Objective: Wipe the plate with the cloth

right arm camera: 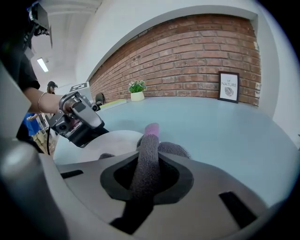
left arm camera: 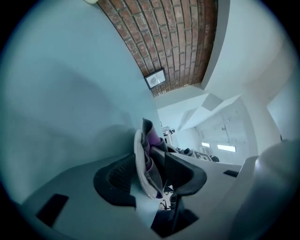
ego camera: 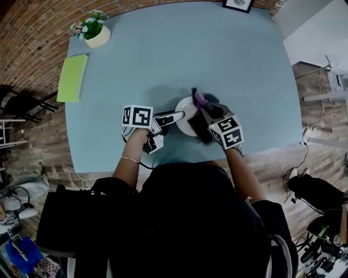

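A white plate is held just above the blue table, in front of me. My left gripper is shut on its left rim; in the left gripper view the plate stands edge-on between the jaws of that gripper. My right gripper is shut on a grey and purple cloth, which lies against the plate's right side. In the right gripper view the cloth runs up between the jaws of the right gripper onto the plate, and the left gripper shows beyond.
A small potted plant and a green pad sit at the table's far left. A framed picture leans against the brick wall at the back. A black bag and cables lie on the floor beside me.
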### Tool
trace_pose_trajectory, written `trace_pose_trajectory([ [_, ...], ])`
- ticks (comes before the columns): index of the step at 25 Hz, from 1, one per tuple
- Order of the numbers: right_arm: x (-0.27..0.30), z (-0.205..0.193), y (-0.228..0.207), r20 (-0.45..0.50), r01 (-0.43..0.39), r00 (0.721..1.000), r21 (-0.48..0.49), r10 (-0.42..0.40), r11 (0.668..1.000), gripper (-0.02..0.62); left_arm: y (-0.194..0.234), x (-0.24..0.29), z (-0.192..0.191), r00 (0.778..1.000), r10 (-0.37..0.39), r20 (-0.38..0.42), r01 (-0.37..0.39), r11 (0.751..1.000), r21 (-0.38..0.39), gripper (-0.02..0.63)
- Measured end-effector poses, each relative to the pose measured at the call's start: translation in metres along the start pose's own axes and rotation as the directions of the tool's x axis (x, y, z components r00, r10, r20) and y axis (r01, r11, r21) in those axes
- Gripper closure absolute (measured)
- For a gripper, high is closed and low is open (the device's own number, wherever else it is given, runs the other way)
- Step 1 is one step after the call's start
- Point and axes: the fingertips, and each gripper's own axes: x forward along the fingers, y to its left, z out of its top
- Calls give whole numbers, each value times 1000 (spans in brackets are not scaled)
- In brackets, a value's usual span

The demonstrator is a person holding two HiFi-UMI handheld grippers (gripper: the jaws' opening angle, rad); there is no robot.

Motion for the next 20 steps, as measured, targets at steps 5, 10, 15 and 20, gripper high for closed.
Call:
trace_pose_trajectory([
  [5,0,-2,-2,-10,-9,1000,7,9,1000,557,2,4,3,1000,1,5,-1,1000,19,407],
  [10,2,0,1,-9,-9,1000,1,9,1000,557,3,18,-8,998,10,-68,-9,1000,16,403],
  [15,1,1,1,-1,-8,1000,0,8,1000,557,6,22,-10,993,81,-88,-75,995,72,416],
  [20,0,2,0,7,-9,1000,3,9,1000,557,14,19,-11,983,161,-84,-150,981,127,551],
])
